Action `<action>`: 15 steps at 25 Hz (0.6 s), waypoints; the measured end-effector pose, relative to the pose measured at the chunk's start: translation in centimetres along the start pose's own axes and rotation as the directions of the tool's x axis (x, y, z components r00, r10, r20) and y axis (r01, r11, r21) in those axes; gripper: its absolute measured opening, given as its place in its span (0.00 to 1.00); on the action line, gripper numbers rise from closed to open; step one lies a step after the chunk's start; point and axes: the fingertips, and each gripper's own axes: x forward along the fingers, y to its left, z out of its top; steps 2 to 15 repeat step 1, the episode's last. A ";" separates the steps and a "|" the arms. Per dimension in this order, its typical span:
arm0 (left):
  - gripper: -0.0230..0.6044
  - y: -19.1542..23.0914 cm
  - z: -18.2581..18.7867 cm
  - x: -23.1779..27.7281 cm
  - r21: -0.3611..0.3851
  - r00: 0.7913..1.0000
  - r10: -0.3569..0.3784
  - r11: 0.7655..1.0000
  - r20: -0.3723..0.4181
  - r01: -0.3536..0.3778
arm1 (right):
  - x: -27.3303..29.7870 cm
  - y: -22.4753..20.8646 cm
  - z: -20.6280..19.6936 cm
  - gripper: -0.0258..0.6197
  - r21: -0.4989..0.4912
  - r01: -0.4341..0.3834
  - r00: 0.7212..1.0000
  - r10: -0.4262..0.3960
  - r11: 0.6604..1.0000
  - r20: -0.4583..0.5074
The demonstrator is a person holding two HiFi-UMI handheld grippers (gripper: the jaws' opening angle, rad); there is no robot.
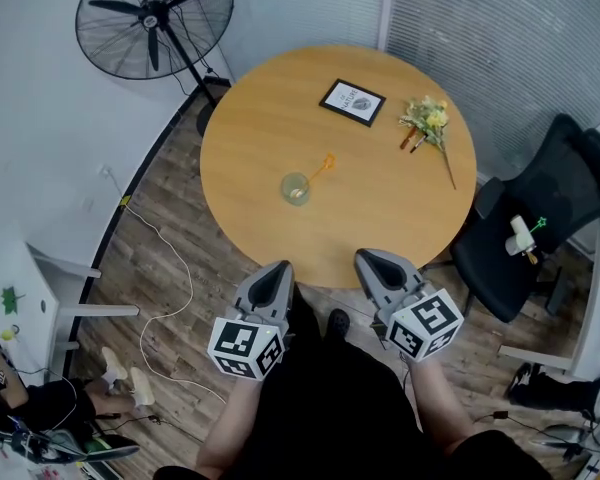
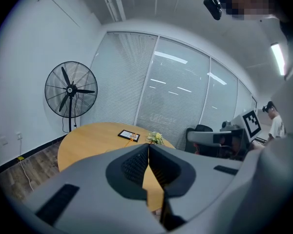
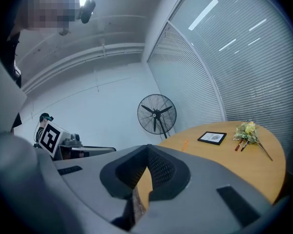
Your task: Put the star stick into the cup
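Seemingly the orange star stick leans in the clear cup at the middle of the surface, star end past the rim; it may only lie against it, so this fits a stick already placed or one awaiting a pinch; left tool and right tool hang off the near edge, jaws pressed together on nothing.

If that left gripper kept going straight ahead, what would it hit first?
The left gripper aims at the near rim of the round wooden table, with the clear glass cup beyond. Its height is unclear; it may pass above.
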 end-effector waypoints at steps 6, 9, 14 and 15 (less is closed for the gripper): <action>0.04 0.0 0.0 0.0 0.002 1.000 0.002 1.000 0.000 -0.002 | 0.0 0.1 0.0 0.05 -0.001 -0.002 1.000 0.002 1.000 0.002; 0.04 0.0 0.0 0.0 0.002 1.000 0.002 1.000 0.000 -0.002 | 0.0 0.1 0.0 0.05 -0.001 -0.002 1.000 0.002 1.000 0.002; 0.04 0.0 0.0 0.0 0.002 1.000 0.002 1.000 0.000 -0.002 | 0.0 0.1 0.0 0.05 -0.001 -0.002 1.000 0.002 1.000 0.002; 0.04 0.0 0.0 0.0 0.002 1.000 0.002 1.000 0.000 -0.002 | 0.0 0.1 0.0 0.05 -0.001 -0.002 1.000 0.002 1.000 0.002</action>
